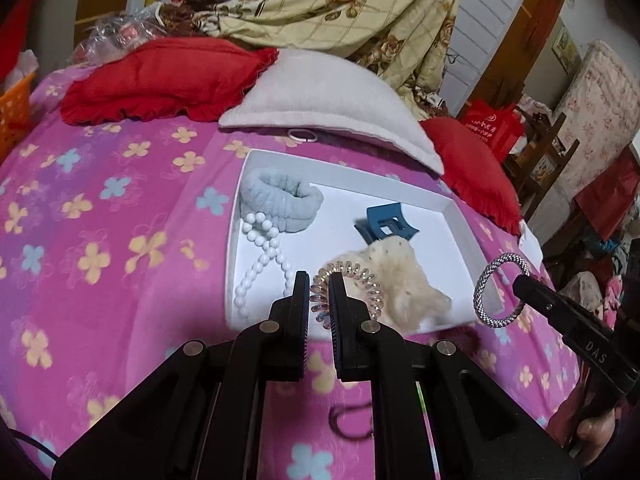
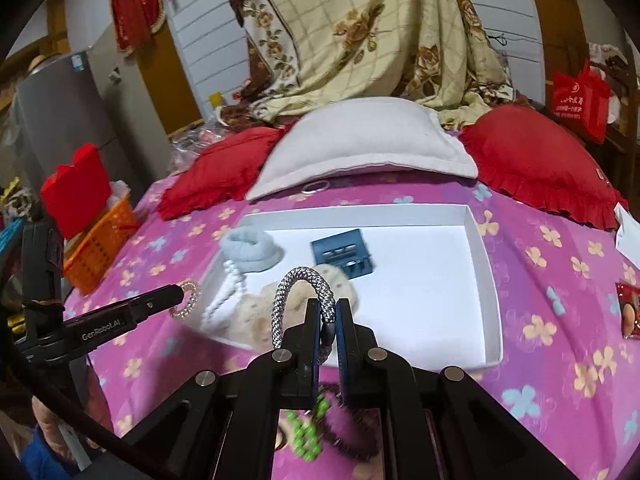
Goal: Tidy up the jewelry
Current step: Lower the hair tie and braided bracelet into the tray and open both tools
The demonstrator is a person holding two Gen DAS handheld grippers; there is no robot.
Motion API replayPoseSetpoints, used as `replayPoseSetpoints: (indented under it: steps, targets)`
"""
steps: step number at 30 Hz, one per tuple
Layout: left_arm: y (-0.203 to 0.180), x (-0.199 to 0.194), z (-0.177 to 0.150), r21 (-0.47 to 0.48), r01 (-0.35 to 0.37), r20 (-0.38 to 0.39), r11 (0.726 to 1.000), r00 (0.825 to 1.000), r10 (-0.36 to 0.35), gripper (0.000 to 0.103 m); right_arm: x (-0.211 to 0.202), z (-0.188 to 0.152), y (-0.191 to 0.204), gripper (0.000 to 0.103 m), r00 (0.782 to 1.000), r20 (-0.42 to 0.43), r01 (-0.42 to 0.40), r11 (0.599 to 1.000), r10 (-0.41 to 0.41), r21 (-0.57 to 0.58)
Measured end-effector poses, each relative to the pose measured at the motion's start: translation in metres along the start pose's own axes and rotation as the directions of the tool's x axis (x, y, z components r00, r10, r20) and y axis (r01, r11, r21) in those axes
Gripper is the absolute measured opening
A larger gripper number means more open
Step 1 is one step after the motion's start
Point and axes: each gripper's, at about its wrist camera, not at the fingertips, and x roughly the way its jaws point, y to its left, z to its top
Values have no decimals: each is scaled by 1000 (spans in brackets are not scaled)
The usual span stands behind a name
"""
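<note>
A white tray point(image 1: 466, 246) point(image 2: 486, 280) lies on the pink flowered bedspread. In it are a pale blue scrunchie point(image 1: 280, 200) point(image 2: 250, 250), a white bead necklace point(image 1: 260, 256) point(image 2: 226, 292), a blue claw clip point(image 1: 386, 226) point(image 2: 342, 252) and a cream scrunchie point(image 1: 404, 276) point(image 2: 256, 320). My left gripper point(image 1: 320, 278) point(image 2: 182, 292) is shut on a clear spiral hair tie point(image 1: 362, 280) point(image 2: 188, 300) above the tray's near edge. My right gripper point(image 2: 328, 304) point(image 1: 520, 280) is shut on a silver braided ring point(image 2: 298, 288) point(image 1: 486, 292) over the tray's near side.
A grey pillow point(image 1: 320, 96) and red cushions point(image 1: 160, 80) lie behind the tray, with a white ring point(image 1: 302, 135) at the pillow's edge. An orange basket point(image 2: 100, 248) stands at the left. A green bead bracelet point(image 2: 308, 438) and a dark bracelet point(image 2: 352, 440) lie on the bedspread under my right gripper.
</note>
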Motion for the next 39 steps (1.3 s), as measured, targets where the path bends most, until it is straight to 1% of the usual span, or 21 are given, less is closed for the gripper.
replayPoseSetpoints:
  steps: [5, 10, 13, 14, 16, 17, 18, 19, 20, 21, 23, 25, 29, 33, 34, 36, 39]
  targets:
    - [-1, 31, 12, 33, -42, -27, 999, 999, 43, 8, 35, 13, -20, 7, 998, -43, 38, 998, -36, 45]
    - [-11, 53, 34, 69, -55, -30, 996, 998, 57, 8, 74, 26, -42, 7, 993, -99, 77, 990, -66, 115]
    - [-22, 67, 49, 89, -51, -44, 995, 998, 55, 8, 94, 28, -57, 7, 989, -138, 83, 982, -60, 167]
    - [-26, 74, 53, 99, -59, -50, 993, 997, 65, 8, 100, 29, -62, 7, 987, -149, 82, 979, -55, 184]
    - [-30, 85, 58, 126, -103, -53, 987, 992, 110, 9, 107, 30, -68, 7, 987, -155, 79, 975, -47, 207]
    - [-32, 91, 59, 142, -117, -62, 983, 990, 127, 10, 109, 31, -70, 7, 987, -156, 77, 973, -43, 218]
    - [-32, 94, 59, 147, -117, -72, 982, 989, 128, 14, 110, 30, -74, 7, 987, -159, 74, 969, -37, 235]
    - [-31, 96, 58, 146, -113, -83, 983, 989, 126, 20, 112, 30, -75, 7, 986, -164, 73, 967, -33, 246]
    - [-29, 96, 57, 136, -104, -91, 985, 989, 117, 23, 112, 29, -78, 12, 985, -171, 72, 964, -29, 255]
    - [-28, 95, 56, 127, -99, -92, 987, 990, 111, 27, 112, 29, -79, 24, 985, -172, 74, 964, -30, 255]
    - [-25, 86, 55, 107, -85, -87, 991, 992, 95, 29, 104, 27, -78, 40, 987, -152, 79, 967, -43, 241]
    - [-25, 74, 53, 95, -82, -79, 992, 993, 89, 29, 94, 27, -76, 41, 989, -140, 80, 972, -49, 221]
    - [-25, 31, 44, 81, -91, -31, 993, 995, 94, 29, 69, 20, -68, 41, 993, -115, 48, 979, -26, 197]
    - [-23, -15, 13, 80, -119, 19, 990, 993, 118, 40, 36, 2, -58, 41, 996, -93, 17, 989, -4, 149]
    - [-22, -23, 2, 72, -120, 22, 990, 993, 119, 40, 28, -5, -56, 41, 996, -92, 12, 990, 1, 140]
    - [-21, -32, -17, 63, -112, 4, 992, 994, 112, 40, 13, -23, -53, 41, 995, -96, -7, 992, 20, 129]
    - [-25, -32, -48, 54, -90, -39, 994, 995, 93, 40, -3, -52, -54, 42, 993, -110, -22, 991, 36, 131]
